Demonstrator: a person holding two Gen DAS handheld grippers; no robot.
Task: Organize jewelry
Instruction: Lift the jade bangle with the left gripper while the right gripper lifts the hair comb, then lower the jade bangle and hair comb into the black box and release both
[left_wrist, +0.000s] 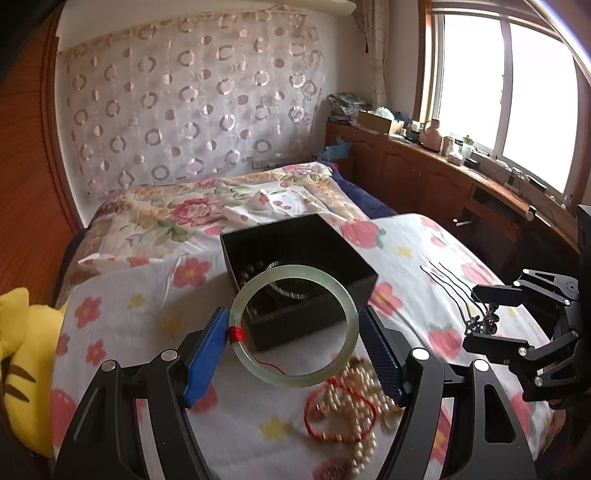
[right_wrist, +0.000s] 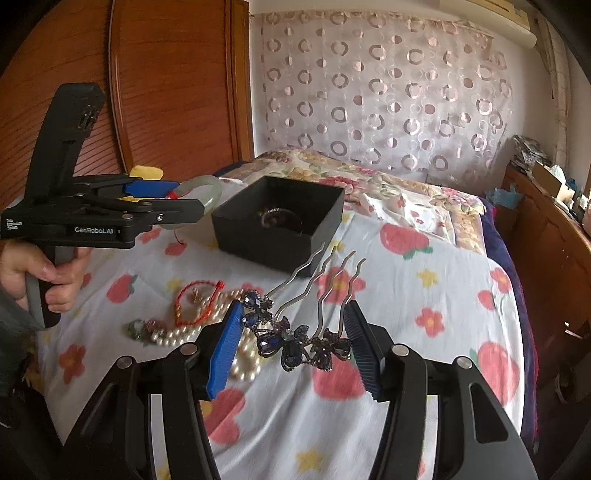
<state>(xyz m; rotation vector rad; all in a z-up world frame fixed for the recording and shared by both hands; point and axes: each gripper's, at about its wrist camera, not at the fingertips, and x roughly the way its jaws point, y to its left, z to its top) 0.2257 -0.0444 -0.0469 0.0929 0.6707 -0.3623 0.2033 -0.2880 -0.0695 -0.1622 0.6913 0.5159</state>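
The left gripper (left_wrist: 293, 334) holds a pale green jade bangle (left_wrist: 295, 325) across its width, blue fingers (left_wrist: 207, 354) pressed to both sides, above the near edge of an open black box (left_wrist: 295, 254) that stands on the flower-print bed (left_wrist: 406, 251); dark bracelets lie inside the box. The right gripper (right_wrist: 295, 345) clasps a jewelled butterfly hair comb (right_wrist: 295, 343) between its fingers, prongs pointing toward the box; beneath both, a pearl strand (right_wrist: 177, 336) and a red cord bracelet (right_wrist: 195, 302) lie loose on the bed.
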